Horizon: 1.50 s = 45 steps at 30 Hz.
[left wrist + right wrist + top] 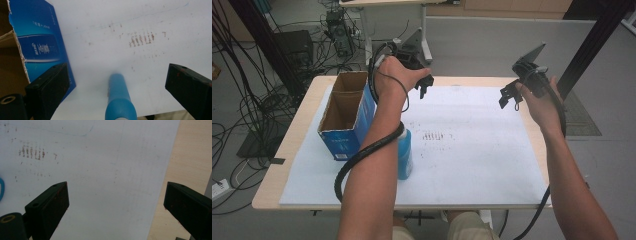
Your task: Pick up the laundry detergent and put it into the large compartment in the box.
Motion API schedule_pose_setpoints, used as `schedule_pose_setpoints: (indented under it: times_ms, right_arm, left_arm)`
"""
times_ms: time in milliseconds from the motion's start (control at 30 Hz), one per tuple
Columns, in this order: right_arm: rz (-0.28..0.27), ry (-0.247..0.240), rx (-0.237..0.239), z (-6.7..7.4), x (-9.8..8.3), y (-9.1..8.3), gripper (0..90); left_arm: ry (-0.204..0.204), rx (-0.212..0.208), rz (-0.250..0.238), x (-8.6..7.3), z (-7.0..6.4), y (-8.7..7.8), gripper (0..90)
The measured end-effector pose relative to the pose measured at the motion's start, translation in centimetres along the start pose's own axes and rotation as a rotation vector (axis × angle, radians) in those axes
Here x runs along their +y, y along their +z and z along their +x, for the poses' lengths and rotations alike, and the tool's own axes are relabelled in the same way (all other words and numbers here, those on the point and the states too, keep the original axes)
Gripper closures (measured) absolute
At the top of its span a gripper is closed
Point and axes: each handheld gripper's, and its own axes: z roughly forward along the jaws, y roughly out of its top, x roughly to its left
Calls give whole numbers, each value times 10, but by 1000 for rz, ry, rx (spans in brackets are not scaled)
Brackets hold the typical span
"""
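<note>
A tall blue plastic bottle [405, 155] stands upright on the white sheet [472, 150] toward the near left part of the wooden table [287, 150], just beside the open blue cardboard box [346, 115] at the left edge. The left gripper [424, 85] hangs above it, jaws spread wide and empty; in the left gripper view the bottle's top lies between them but untouched. The right gripper [509, 95], also released and empty, hovers over the far right corner. A slanted descent could likely tip the slim bottle or nudge the box. The box's white lettering is too blurred to read.
</note>
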Motion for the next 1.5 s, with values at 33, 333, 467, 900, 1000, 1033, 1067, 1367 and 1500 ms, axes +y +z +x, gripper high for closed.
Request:
schedule_pose_setpoints:
  times_ms: [33, 333, 467, 900, 1000, 1033, 1067, 1367, 1500]
  right_arm:
    - [0, -3, 1, 0, 0, 0, 58]
    - [4, 0, 6, -1, 0, 2, 58]
    - [1, 0, 7, -2, 0, 2, 58]
    - [6, 4, 9, -4, -2, 4, 58]
    - [7, 2, 4, -2, -3, 4, 58]
    - [7, 2, 4, -2, -3, 4, 58]
    - [5, -2, 4, -1, -4, 4, 58]
    - [5, -10, 9, 4, -5, 3, 58]
    - [5, -13, 10, 6, -5, 3, 58]
  left_arm:
    - [-1, 2, 0, 0, 0, 0, 60]
    - [-1, 2, -1, 0, 0, 2, 60]
    - [-2, 4, 0, 0, 0, 2, 60]
    - [-5, -3, 0, -9, 0, -4, 62]
    - [-6, -2, 5, -13, -1, -5, 60]
    - [-8, 1, 6, -15, -1, -5, 60]
    - [-7, 3, 7, -17, -1, -6, 61]
    - [-16, 19, -3, -34, -2, -14, 61]
    - [-10, 23, -13, -43, -3, -20, 61]
